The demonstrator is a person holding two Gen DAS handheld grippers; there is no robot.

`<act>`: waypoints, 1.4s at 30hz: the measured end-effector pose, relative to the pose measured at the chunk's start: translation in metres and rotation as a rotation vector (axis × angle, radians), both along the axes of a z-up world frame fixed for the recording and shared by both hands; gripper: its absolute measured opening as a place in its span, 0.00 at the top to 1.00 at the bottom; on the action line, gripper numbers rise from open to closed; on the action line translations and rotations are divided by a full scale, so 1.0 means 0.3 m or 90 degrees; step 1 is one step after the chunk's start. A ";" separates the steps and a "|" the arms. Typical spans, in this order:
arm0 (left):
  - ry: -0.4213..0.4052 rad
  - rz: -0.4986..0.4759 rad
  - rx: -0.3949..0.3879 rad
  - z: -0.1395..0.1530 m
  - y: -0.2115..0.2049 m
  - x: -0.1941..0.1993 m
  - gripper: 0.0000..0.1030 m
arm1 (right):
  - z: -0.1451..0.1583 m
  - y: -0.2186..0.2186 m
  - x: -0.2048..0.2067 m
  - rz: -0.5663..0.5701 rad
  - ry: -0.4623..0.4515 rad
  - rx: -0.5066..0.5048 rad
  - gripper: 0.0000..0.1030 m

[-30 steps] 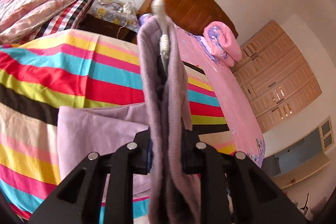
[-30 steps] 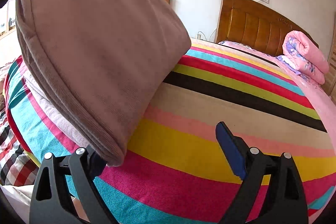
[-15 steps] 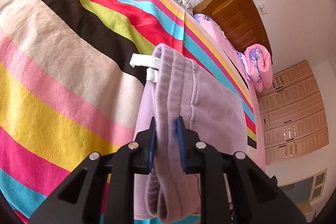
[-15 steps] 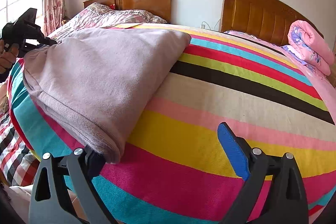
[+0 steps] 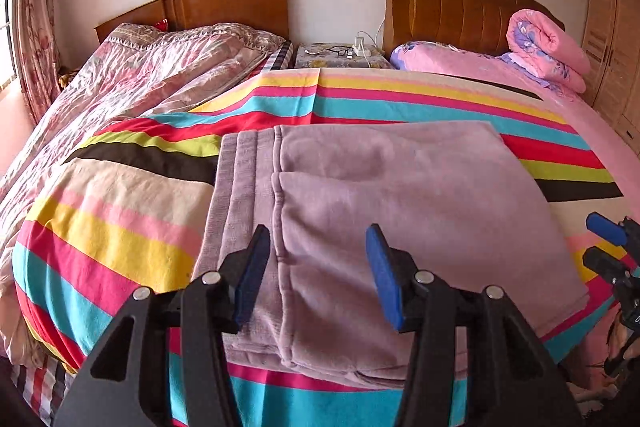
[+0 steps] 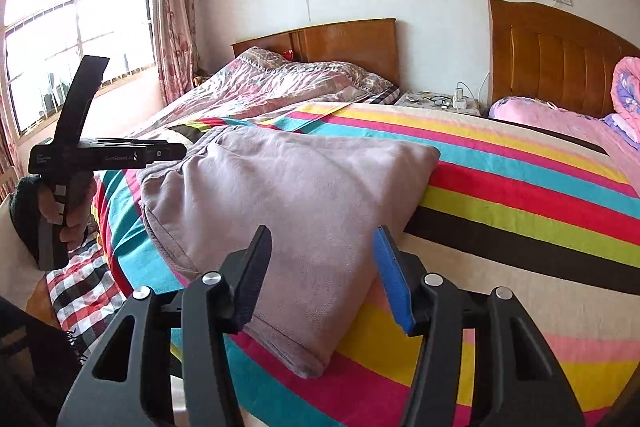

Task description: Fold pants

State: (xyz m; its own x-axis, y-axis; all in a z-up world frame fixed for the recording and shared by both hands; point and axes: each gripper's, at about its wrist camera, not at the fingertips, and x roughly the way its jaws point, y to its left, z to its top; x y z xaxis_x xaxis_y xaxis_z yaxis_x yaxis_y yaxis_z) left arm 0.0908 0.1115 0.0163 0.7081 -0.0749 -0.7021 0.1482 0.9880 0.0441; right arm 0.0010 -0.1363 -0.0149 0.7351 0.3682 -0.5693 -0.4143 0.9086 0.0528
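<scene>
The mauve pants [image 5: 384, 211] lie folded in a flat rectangle on the striped blanket [image 5: 120, 211], waistband at the left. My left gripper [image 5: 318, 273] is open and empty just above the pants' near edge. In the right wrist view the folded pants [image 6: 288, 195] lie ahead, and my right gripper [image 6: 322, 273] is open and empty over their near corner. The right gripper [image 5: 604, 243] also shows at the right edge of the left wrist view. The left gripper's body [image 6: 76, 155] shows hand-held at the left of the right wrist view.
Two beds with wooden headboards [image 5: 460, 3] stand side by side, a nightstand [image 5: 340, 55] with cables between them. A pink rolled quilt [image 5: 548, 47] lies at the back right. A crumpled floral quilt [image 5: 140, 75] covers the left bed. A wardrobe [image 5: 612, 39] stands at the right.
My left gripper laid the pants' waistband end down on the blanket, opened and let go. The pants now lie flat and folded. My right gripper stayed open.
</scene>
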 end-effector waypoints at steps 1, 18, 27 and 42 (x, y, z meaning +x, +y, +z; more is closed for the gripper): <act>0.014 0.005 0.013 -0.045 -0.001 -0.004 0.51 | -0.035 0.034 -0.011 0.020 0.010 -0.035 0.49; -0.016 -0.010 0.047 -0.147 0.030 -0.034 0.48 | -0.077 0.076 -0.070 0.092 0.031 -0.094 0.45; -0.003 0.001 0.046 -0.142 0.020 -0.023 0.47 | 0.075 0.199 0.113 0.107 -0.034 -0.097 0.44; 0.028 -0.003 0.055 -0.130 0.007 -0.009 0.40 | -0.059 0.333 0.133 0.149 0.060 -0.158 0.36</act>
